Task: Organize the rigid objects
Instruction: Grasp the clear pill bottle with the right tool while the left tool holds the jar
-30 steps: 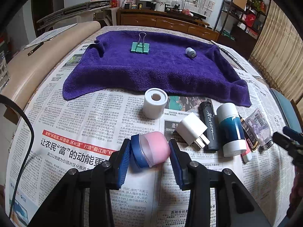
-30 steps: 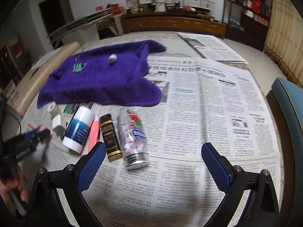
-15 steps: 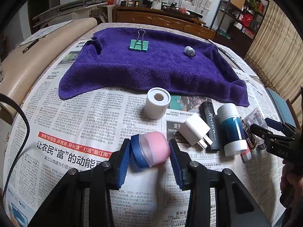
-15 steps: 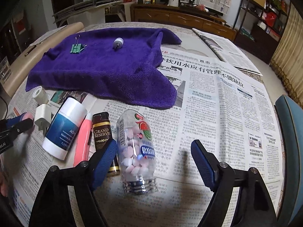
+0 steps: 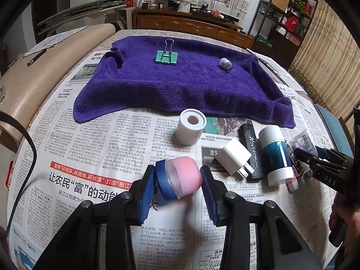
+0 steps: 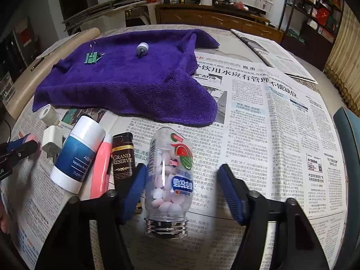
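My left gripper [image 5: 177, 180] is shut on a pink jar with a blue lid [image 5: 178, 178], just above the newspaper. My right gripper [image 6: 182, 186] is open, its jaws on either side of a clear candy bottle [image 6: 171, 175] that lies on its side, a gap still on the right. Beside the bottle lie a brown box [image 6: 122, 157], a pink tube [image 6: 101, 168], a blue-and-white stick [image 6: 77, 155] and a white plug [image 6: 52, 141]. A purple towel [image 5: 180, 83] holds a green binder clip [image 5: 166, 56] and a small grey USB piece [image 5: 225, 63].
A white tape roll [image 5: 190, 126] and a black lighter [image 5: 252, 150] lie in front of the towel. Newspaper [image 6: 270, 123] covers the table. A beige bolster [image 5: 45, 67] lines the left edge. A blue chair [image 6: 348, 146] stands at the right.
My right gripper has moved in over the candy bottle and its jaws have narrowed around it. My left gripper still holds the pink jar, barely moved.
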Available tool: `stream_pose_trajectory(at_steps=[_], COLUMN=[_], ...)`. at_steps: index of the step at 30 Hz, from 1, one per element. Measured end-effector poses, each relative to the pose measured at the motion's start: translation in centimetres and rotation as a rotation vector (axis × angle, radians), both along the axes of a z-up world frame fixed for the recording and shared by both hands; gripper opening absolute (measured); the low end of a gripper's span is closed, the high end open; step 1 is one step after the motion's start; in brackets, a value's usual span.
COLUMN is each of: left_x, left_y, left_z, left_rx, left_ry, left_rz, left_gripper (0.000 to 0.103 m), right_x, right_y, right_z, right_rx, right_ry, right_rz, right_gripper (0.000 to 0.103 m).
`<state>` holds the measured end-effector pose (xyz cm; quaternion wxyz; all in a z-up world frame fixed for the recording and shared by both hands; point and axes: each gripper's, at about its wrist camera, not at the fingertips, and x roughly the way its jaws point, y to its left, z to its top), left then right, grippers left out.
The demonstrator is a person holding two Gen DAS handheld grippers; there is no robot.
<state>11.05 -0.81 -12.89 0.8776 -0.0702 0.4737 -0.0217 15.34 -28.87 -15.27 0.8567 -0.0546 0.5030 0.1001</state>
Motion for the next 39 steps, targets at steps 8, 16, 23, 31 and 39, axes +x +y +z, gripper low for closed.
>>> stream_pose_trajectory(at_steps=[8, 16, 23, 31, 39], left_x=[-0.2, -0.1, -0.2, -0.4, -0.3], left_y=[0.7, 1.7, 2.5, 2.5, 2.0], left_z=[0.7, 2.9, 3.8, 3.9, 3.7], left_rx=[0.002, 0.009, 0.008, 0.002, 0.001], left_ry=[-0.009, -0.034, -0.04, -0.033, -0.023], left_rz=[0.011, 0.028, 0.044, 0.039, 0.027], left_gripper=[0.038, 0.038, 0.038, 0.038, 0.038], right_x=[-0.6, -0.9, -0.5, -0.6, -0.6], right_y=[-0.6, -1.5, -1.9, -2.5, -2.9], right_z=[0.5, 2.4, 2.3, 3.5, 3.7], right_rx=[0.059, 0.131, 0.176, 0.235, 0.256], right_ry=[0.011, -0.006, -0.001, -0.024, -0.032], right_rz=[-0.024, -0.063, -0.09, -0.099, -0.105], right_gripper=[0.042, 0.042, 0.041, 0.041, 0.041])
